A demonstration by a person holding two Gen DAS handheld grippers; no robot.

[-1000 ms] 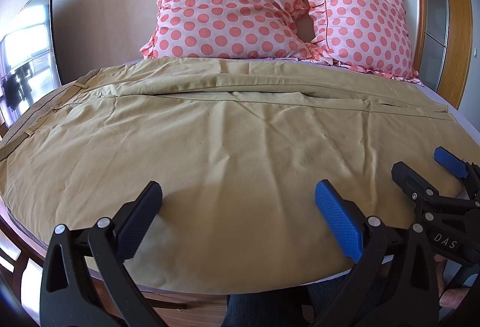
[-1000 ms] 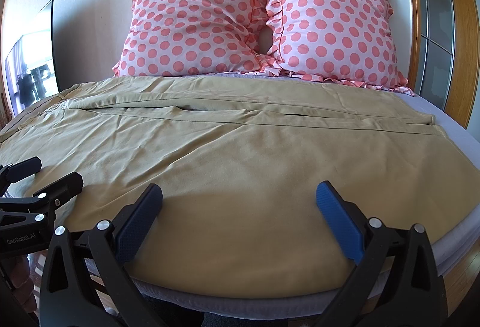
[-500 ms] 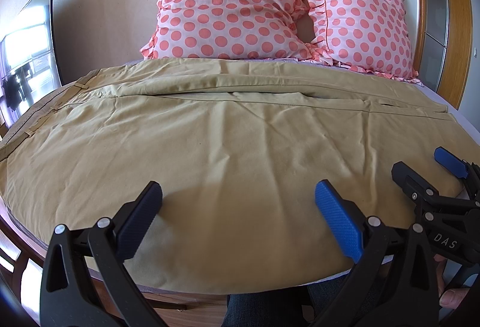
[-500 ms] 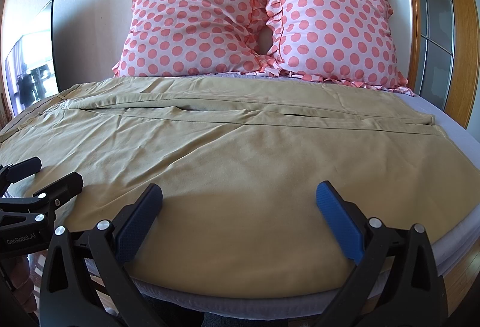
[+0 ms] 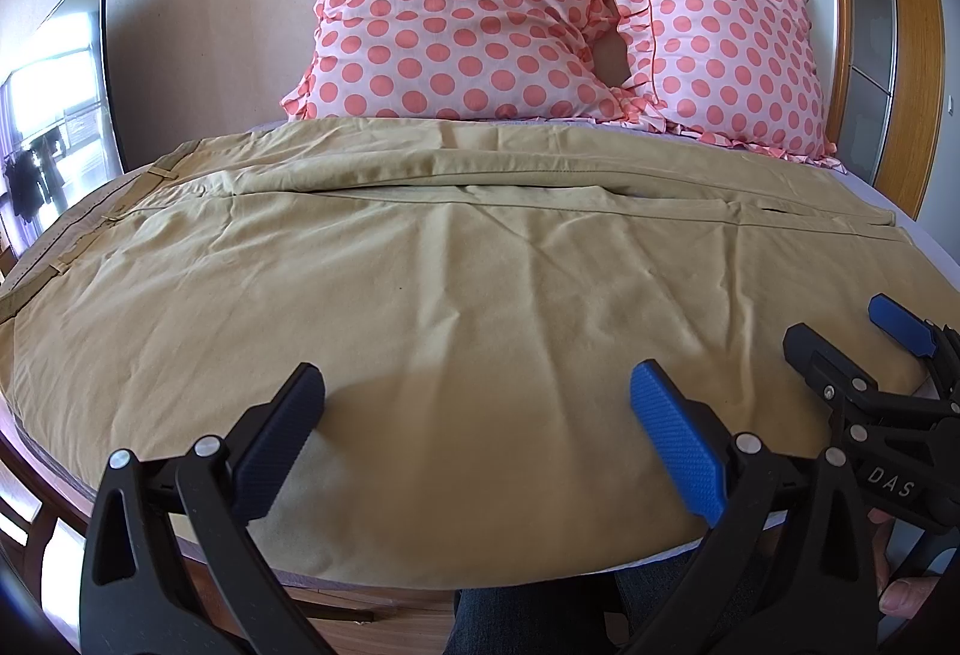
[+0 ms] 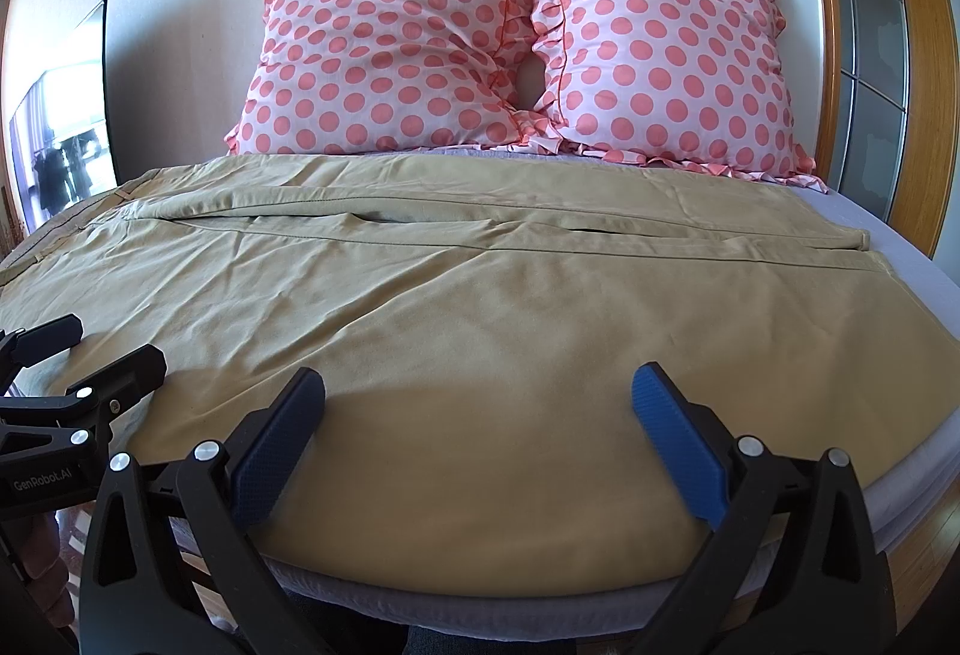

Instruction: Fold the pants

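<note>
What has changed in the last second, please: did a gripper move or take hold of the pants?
Nothing visibly changed. The left gripper and the right gripper stay open over the near edge of the pants, gripping nothing, and the pants lie spread across the bed as before.

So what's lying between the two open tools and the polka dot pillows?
Only the tan pants, spread flat across the bed; both wrist views show it.
</note>
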